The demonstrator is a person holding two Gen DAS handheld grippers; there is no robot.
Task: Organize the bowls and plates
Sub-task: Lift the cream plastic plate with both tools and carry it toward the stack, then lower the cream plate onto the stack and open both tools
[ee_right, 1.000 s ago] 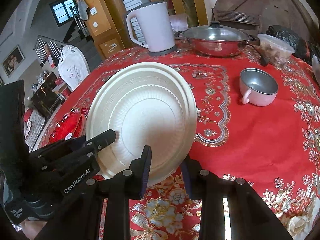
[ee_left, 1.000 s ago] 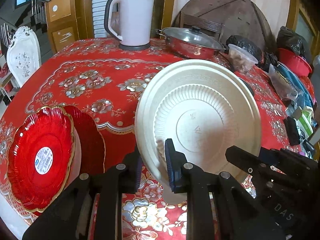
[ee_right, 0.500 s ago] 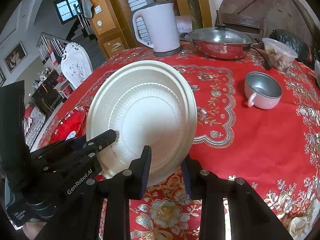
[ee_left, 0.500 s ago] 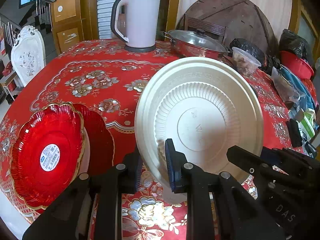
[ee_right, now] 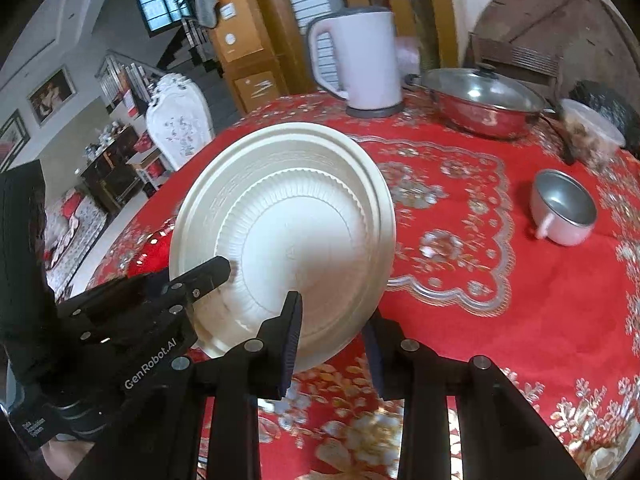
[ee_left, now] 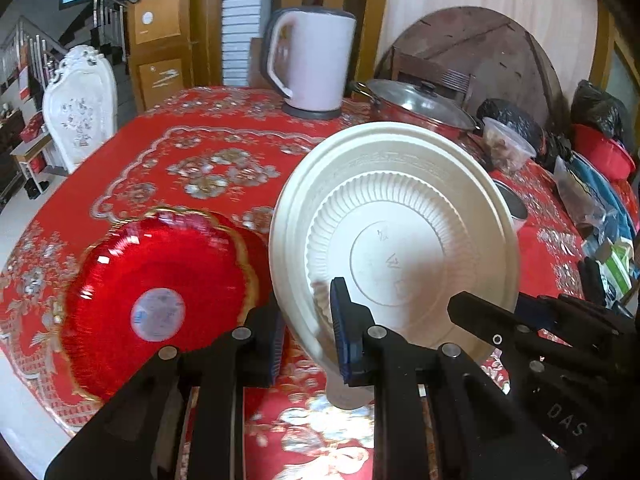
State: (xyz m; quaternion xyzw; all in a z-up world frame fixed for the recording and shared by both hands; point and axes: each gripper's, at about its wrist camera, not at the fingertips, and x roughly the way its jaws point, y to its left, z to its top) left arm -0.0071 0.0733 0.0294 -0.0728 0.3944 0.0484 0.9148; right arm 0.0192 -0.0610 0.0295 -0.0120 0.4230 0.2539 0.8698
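Left wrist: left tool and right tool both pinch upright white plate.

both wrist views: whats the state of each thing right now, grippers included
left gripper: shut on the plate's lower rim
right gripper: jaws astride the plate's rim, grip unclear
cream ribbed plastic plate: held tilted on edge above the table
red gold-rimmed plate: propped up at a tilt, label facing the camera
steel pot with glass lid: lid on
pink-and-steel mug: upright, looks empty
white electric kettle: upright on its base
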